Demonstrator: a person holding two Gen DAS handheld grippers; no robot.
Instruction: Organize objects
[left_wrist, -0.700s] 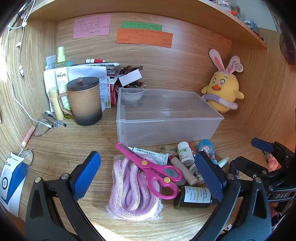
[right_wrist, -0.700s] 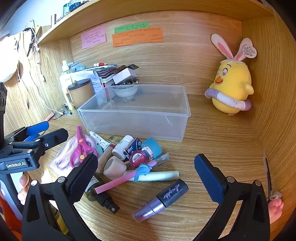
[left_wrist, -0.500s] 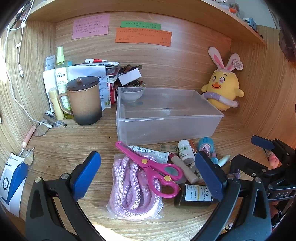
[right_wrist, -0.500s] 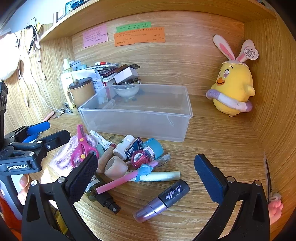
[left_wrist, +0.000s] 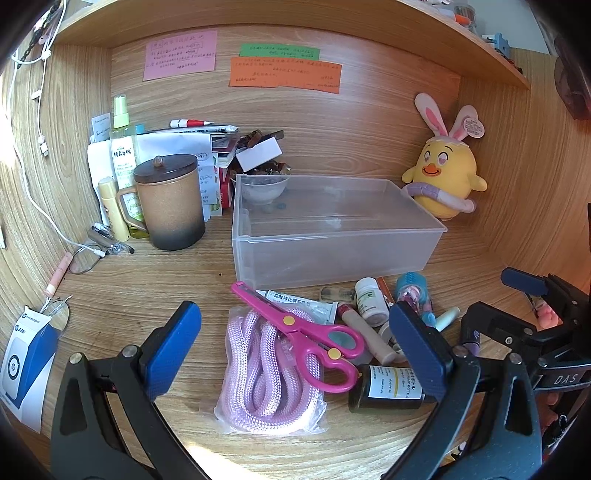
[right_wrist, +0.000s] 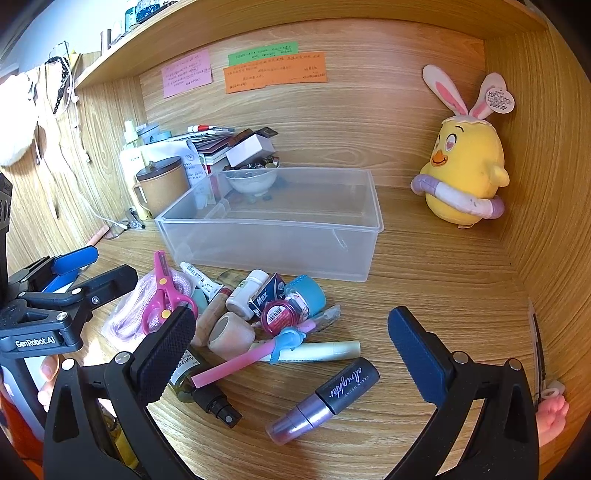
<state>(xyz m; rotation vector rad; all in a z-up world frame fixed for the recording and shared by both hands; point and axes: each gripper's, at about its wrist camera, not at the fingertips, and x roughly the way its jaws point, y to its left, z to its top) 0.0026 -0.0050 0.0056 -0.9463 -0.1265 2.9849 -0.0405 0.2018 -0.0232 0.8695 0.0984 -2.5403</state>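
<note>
Pink scissors (left_wrist: 303, 334) lie across bagged rope (left_wrist: 269, 373), before clear bin (left_wrist: 332, 236)

Left gripper (left_wrist: 295, 339): jaws spread wide, nothing between the pads, held above the desk (left_wrist: 147, 288). Between the fingers lies a bagged pink rope (left_wrist: 266, 380), with pink scissors (left_wrist: 299, 332) resting across its top, blades pointing away to the left. Just inside the right finger lies a dark bottle (left_wrist: 384, 387) on its side. Ahead of that finger sits a clutter of small items, including a white pill bottle (left_wrist: 369, 301). Straight ahead, beyond the scissors, stands a clear plastic bin (left_wrist: 332, 254). Ahead left, a lidded brown mug (left_wrist: 170, 203). Far right, the right gripper (left_wrist: 491, 295), likewise spread.
</note>
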